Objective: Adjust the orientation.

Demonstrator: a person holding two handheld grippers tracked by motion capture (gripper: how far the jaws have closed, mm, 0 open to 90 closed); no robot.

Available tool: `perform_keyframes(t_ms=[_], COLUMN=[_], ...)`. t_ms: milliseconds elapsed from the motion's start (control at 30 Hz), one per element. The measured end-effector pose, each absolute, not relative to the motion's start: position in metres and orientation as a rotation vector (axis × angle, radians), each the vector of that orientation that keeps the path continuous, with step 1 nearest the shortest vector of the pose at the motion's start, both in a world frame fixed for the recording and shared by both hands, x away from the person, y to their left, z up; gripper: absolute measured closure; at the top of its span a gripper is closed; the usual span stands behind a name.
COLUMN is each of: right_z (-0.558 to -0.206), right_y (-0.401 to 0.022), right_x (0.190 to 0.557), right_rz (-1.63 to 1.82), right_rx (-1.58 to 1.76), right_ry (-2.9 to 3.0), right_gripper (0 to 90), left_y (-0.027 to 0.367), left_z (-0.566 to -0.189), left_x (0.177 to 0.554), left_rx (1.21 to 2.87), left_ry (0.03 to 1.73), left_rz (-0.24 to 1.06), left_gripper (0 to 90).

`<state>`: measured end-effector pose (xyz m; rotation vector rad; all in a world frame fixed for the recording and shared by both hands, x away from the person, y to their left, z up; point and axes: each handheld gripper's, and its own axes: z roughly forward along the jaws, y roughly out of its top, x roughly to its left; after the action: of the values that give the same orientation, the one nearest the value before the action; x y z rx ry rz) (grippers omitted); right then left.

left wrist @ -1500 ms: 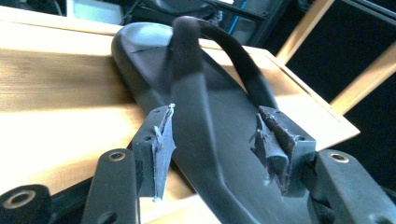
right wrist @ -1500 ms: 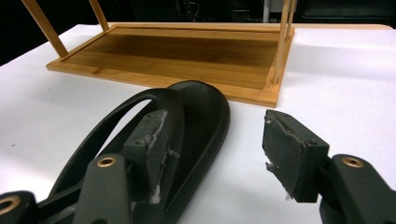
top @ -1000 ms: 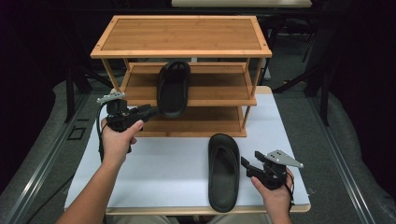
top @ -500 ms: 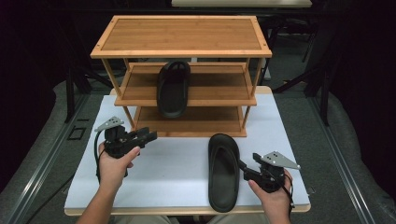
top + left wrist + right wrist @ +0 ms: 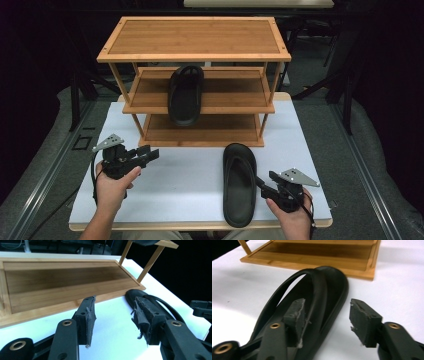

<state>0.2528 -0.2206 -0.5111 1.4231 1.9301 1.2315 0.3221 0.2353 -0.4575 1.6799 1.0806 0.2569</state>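
Note:
A black sandal [image 5: 239, 185] lies on the white table [image 5: 190, 175], toe toward the wooden rack [image 5: 195, 37]. A second black sandal [image 5: 185, 95] rests on the rack's middle shelf. My right gripper [image 5: 260, 186] is at the table sandal's right edge. In the right gripper view the right gripper [image 5: 325, 320] straddles the sandal [image 5: 322, 290]: one jaw is over the footbed and the other outside the rim. These jaws have just been closing, and a gap remains on the outer side. My left gripper [image 5: 150, 154] hangs open and holds nothing, low over the table's left front; in its own view the left gripper [image 5: 113, 320] points across to the sandal [image 5: 131, 293].
The three-tier rack stands at the back of the table, and its bottom shelf [image 5: 62, 285] lies low in front of my left gripper. The right gripper [image 5: 201, 308] shows at the far right of the left gripper view. Dark floor surrounds the table.
My left hand has drawn back from the rack's middle shelf and sunk toward the table's front left. The right hand has stayed beside the sandal.

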Motion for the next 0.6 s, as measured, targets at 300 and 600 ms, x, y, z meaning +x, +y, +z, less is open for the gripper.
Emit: perform_keyframes(t_ms=[300, 600], right_z=[-0.526, -0.537], right_y=[-0.212, -0.197], right_x=[0.252, 0.252], right_rz=[1.236, 1.155], right_rx=[1.427, 1.422], right_ry=[2.006, 2.057], right_gripper=[56.0, 62.9], left_y=[0.243, 0.242], left_z=[-0.459, -0.464], left_x=[0.323, 0.325], left_rx=[1.654, 1.660], left_ry=[1.097, 1.104], left_rz=[0.248, 0.241], left_gripper=[51.1, 50.9])
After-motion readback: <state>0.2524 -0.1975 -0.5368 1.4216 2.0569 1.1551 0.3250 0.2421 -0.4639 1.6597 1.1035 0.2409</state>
